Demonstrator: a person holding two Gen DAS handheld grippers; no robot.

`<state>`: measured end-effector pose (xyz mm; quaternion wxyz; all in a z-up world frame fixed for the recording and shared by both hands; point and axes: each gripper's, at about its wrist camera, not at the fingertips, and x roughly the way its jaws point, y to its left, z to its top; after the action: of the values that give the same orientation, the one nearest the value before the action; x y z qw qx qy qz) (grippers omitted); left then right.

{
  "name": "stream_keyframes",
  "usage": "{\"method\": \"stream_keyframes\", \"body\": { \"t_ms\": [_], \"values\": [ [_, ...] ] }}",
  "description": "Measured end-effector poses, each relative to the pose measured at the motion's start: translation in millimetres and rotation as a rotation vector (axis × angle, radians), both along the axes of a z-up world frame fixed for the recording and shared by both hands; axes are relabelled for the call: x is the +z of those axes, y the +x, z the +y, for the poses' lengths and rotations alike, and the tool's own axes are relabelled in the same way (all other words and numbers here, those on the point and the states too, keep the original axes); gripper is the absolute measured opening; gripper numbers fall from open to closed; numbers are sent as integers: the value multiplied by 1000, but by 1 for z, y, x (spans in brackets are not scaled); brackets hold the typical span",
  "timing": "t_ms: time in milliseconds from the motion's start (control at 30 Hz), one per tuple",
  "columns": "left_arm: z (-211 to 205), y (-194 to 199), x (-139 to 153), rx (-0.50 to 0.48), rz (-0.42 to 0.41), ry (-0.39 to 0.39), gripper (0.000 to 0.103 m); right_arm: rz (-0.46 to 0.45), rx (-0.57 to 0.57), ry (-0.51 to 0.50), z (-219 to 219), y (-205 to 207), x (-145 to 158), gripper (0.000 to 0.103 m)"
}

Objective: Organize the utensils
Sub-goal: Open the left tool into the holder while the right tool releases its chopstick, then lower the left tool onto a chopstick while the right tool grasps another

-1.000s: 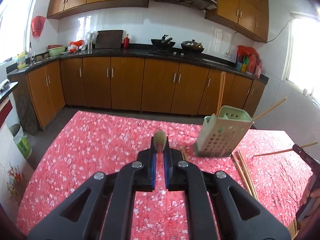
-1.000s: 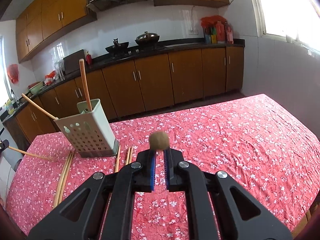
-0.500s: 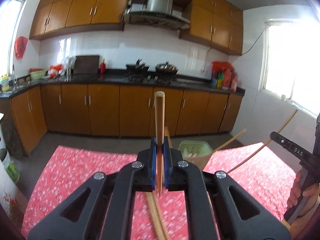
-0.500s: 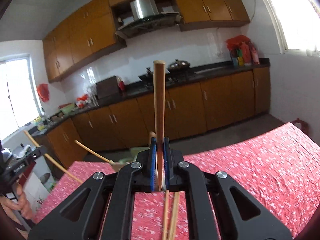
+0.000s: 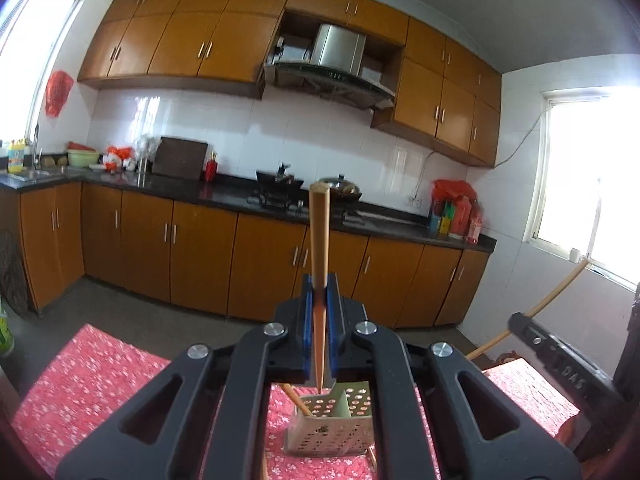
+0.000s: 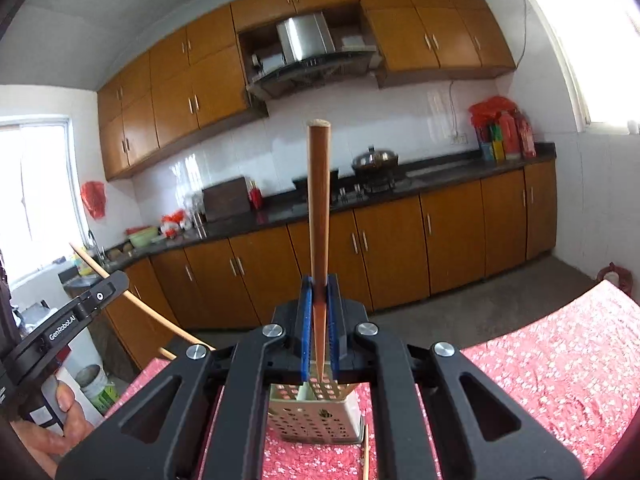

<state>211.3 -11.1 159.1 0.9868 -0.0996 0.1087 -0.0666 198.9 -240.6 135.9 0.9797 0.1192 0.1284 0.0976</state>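
Standing upright above the perforated holder (image 5: 332,420) on the surface, each light, stiff, slick wooden chopstick is clamped near its narrow tip, left claw (image 5: 319,334) on one chopstick (image 5: 319,232), right claw (image 6: 319,330) on the other chopstick (image 6: 318,200), so either could pivot.

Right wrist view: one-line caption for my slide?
Right gripper holds a chopstick upright above the perforated utensil holder on the red floral tablecloth.

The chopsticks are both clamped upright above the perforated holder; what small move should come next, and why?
Probably lower both. The left hand-held gripper is shut on a chopstick whose thin tip hangs just over the perforated holder; the right hand-held gripper grips its chopstick the same way. Each tip looks close to the opening, so a short descent should seat them before release.
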Motion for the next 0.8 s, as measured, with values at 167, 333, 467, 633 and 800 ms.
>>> {"method": "stream_keyframes", "body": {
  "t_ms": [167, 333, 467, 633, 800],
  "values": [
    [-4, 25, -29, -17, 80, 5, 7, 88, 14, -21, 7, 19, -23, 8],
    [-2, 35, -42, -27, 118, 3, 11, 111, 15, -21, 7, 22, -27, 23],
    [4, 31, -37, -13, 110, 3, 18, 81, -2, -32, 7, 13, -20, 42],
    [19, 10, -29, 10, 93, 5, 24, 49, -26, -41, -5, -10, -10, 42],
    [45, -25, -42, 60, 118, 36, 28, 92, -87, -70, -30, -30, -25, 42]
  ]
}}
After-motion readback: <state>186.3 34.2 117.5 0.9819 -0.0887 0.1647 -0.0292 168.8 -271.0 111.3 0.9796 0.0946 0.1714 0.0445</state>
